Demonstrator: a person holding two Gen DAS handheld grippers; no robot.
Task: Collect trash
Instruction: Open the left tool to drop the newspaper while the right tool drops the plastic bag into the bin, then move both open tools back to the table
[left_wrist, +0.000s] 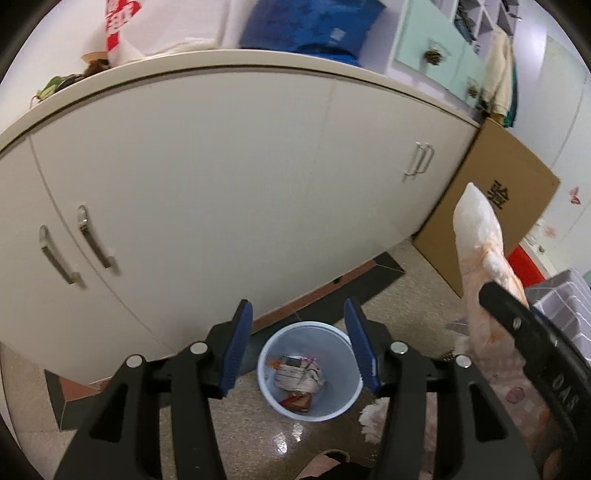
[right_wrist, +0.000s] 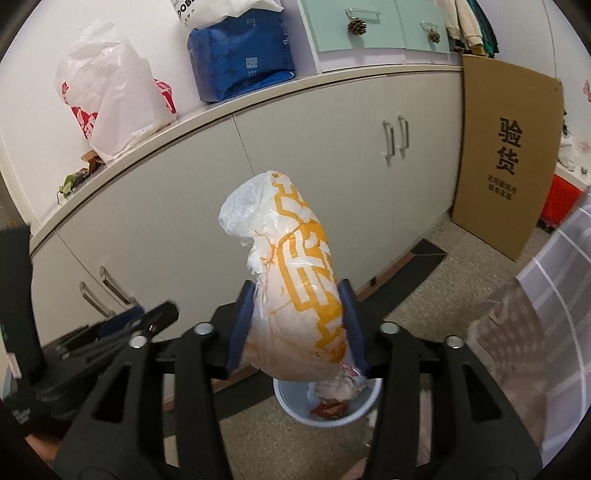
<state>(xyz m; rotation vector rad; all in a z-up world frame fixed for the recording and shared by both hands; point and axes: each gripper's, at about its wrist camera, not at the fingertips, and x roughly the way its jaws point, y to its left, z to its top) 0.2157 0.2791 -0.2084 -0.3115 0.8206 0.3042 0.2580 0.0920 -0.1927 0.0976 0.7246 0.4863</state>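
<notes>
A light blue trash bin (left_wrist: 310, 373) stands on the floor by the white cabinet, with crumpled paper and a red wrapper inside; it also shows in the right wrist view (right_wrist: 325, 402). My left gripper (left_wrist: 298, 345) is open and empty, held above the bin. My right gripper (right_wrist: 297, 325) is shut on a white plastic bag with orange print (right_wrist: 295, 280), held above the bin. The bag also shows at the right of the left wrist view (left_wrist: 480, 251).
A white cabinet (left_wrist: 221, 184) runs behind the bin, with bags on top (right_wrist: 110, 96). A cardboard sheet (right_wrist: 506, 147) leans at its right end. A checked grey box (right_wrist: 554, 314) stands to the right. A dark mat lies along the cabinet base.
</notes>
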